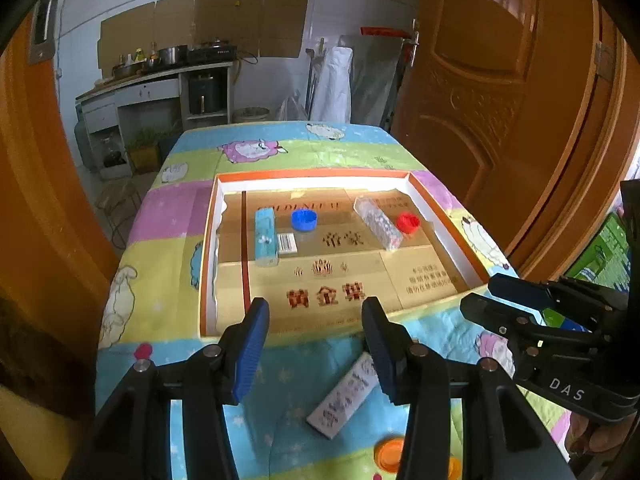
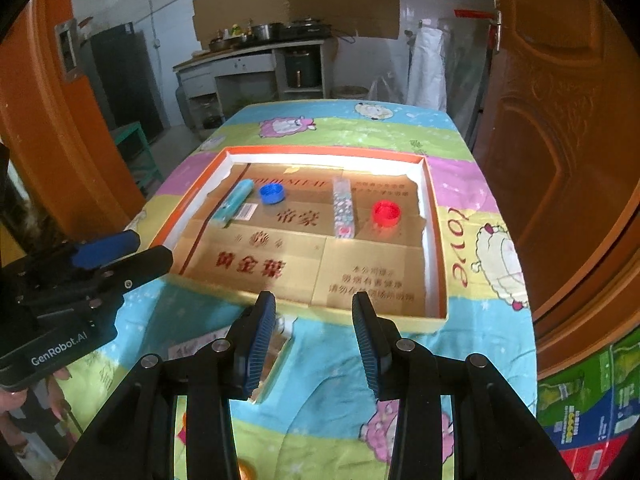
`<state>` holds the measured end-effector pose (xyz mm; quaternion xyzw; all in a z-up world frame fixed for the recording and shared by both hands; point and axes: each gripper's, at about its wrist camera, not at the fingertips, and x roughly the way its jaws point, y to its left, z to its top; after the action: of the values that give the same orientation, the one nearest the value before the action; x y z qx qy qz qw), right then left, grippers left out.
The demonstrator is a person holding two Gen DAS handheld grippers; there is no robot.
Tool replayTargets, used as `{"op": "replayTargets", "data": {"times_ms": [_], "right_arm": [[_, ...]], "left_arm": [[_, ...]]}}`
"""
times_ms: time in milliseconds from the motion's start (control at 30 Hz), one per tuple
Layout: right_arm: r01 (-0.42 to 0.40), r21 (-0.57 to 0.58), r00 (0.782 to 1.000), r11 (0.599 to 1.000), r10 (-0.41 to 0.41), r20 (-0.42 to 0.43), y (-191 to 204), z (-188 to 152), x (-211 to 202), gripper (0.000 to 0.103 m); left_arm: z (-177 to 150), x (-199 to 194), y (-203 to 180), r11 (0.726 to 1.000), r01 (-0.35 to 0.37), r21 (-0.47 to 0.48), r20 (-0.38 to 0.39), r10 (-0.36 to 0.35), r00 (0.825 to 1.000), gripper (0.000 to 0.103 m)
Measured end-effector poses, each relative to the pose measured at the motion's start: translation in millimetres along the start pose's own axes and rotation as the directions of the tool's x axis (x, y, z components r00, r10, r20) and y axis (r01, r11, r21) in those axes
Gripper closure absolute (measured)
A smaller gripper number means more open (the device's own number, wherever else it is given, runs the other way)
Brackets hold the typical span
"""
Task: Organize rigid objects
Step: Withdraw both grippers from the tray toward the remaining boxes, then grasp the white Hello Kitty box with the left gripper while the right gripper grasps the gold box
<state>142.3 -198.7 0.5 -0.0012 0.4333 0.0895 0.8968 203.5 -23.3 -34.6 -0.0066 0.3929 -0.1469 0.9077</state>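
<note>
A shallow orange-rimmed tray [image 1: 444, 216] [image 2: 434, 240], lined with gold cardboard, lies on the cartoon tablecloth. In it are a light blue box [image 1: 266, 236] [image 2: 234, 202], a blue cap [image 1: 304, 220] [image 2: 272, 193], a clear patterned box [image 1: 378, 222] [image 2: 344, 208] and a red cap [image 1: 408, 222] [image 2: 386, 213]. A white patterned box [image 1: 346, 394] [image 2: 280, 346] lies on the cloth in front of the tray. My left gripper [image 1: 314, 312] [image 2: 148, 248] hovers open above that box, holding nothing. My right gripper [image 2: 314, 304] [image 1: 488, 294] is open and empty at the tray's near edge.
An orange cap [image 1: 390, 454] [image 2: 244, 470] lies on the cloth near the front, and a small pink cap [image 1: 143, 350] sits to the left. A brown door [image 1: 500, 100] stands close on the right. A kitchen counter [image 1: 160, 76] is behind the table.
</note>
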Motion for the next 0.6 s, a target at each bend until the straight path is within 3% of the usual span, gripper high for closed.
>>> {"op": "replayTargets", "data": {"times_ms": [333, 600], "right_arm": [[-0.004, -0.013, 1.000, 1.000, 0.003, -0.027, 15.8, -22.6, -0.9, 0.062], [-0.009, -0.012, 0.998, 1.000, 0.009, -0.064, 22.8, -34.1, 11.8, 0.062]], "left_arm": [[-31.9, -2.5, 2.6, 0.998, 0.046, 0.037, -0.007, -0.046, 0.999, 0.055], [-55.9, 27.1, -10.2, 0.971, 0.110, 0.214, -0.098, -0.090, 0.991, 0.055]]}}
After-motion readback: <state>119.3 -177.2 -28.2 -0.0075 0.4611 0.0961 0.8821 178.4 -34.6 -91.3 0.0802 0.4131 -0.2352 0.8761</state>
